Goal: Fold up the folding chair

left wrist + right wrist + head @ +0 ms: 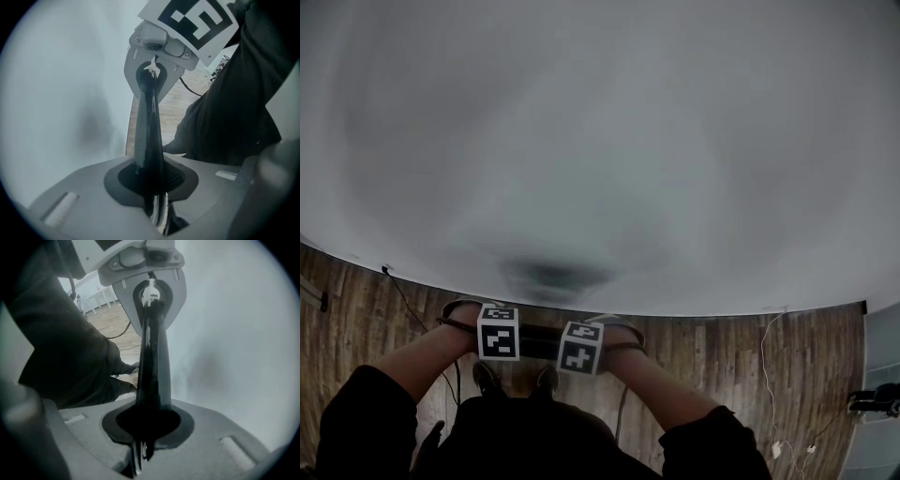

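A big white wall (600, 141) fills most of the head view, with a strip of wooden floor (722, 356) running along its foot. The person stands close to it, both arms reaching down and forward. The chair shows only as a thin dark bar (539, 342) slung level between the two marker cubes, low in front of the person and right above the shoes (487, 377).

The left claw (157, 211) is clamped tight on that bar (149, 136), and you can follow it straight up to the other gripper. The right claw (140, 451) is the same: pinched nearly shut on the bar (152, 366), nothing else in it. So that's two grips, side by side, on one rail.

How far along? No seat or legs spread out anywhere, only this slim edge. I'd judge the fold is done or very nearly so, and the chair is being handled flat. What's left looks like setting it down, perhaps against the wall. Watch the loose cables (763, 349) on the floor to the right.
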The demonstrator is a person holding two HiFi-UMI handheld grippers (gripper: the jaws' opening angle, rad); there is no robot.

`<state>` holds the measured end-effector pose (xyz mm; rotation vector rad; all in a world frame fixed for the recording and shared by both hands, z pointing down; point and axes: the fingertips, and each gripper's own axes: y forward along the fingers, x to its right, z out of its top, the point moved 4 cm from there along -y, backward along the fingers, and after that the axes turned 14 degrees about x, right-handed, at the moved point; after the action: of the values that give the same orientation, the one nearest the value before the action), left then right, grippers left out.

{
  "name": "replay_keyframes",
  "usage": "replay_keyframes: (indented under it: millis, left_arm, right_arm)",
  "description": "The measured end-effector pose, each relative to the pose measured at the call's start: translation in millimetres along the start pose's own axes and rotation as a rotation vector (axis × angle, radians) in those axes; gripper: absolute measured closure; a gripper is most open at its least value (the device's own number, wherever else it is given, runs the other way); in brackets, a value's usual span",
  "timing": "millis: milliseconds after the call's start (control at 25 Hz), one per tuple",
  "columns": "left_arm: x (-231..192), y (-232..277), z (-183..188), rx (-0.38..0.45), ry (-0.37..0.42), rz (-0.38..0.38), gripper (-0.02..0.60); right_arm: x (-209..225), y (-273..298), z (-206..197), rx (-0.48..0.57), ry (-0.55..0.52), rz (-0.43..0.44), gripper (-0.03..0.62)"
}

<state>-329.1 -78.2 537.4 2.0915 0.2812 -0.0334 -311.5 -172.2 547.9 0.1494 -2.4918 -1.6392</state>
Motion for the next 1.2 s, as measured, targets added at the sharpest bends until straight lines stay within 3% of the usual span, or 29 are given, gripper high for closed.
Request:
replay_keyframes:
  millis: [240, 440, 680, 840, 1200]
  left_arm:
    - [-23, 0, 2, 0.003, -0.006, 0.012, 0.511]
    - [-45, -1, 3, 0.026, -0.002, 0.064, 0.485]
    - [-67, -5, 5, 0.076, 0.013, 0.168, 0.439]
    - [-82, -24, 2, 0.101, 0.052, 0.277, 0.407]
    - [-84, -49, 2, 0.117, 0.117, 0.439, 0.414]
  right_arm:
    - [23, -2, -1, 0.010, 0.009, 0.017, 0.549]
    - [44, -2, -1, 0.021, 0.016, 0.022, 0.546]
    - [65, -3, -2, 0.034, 0.015, 0.014, 0.536]
    - [79, -1, 0, 0.032, 0.019, -0.003, 0.526]
    - [94, -5, -12, -0.021, 0.059, -0.023, 0.517]
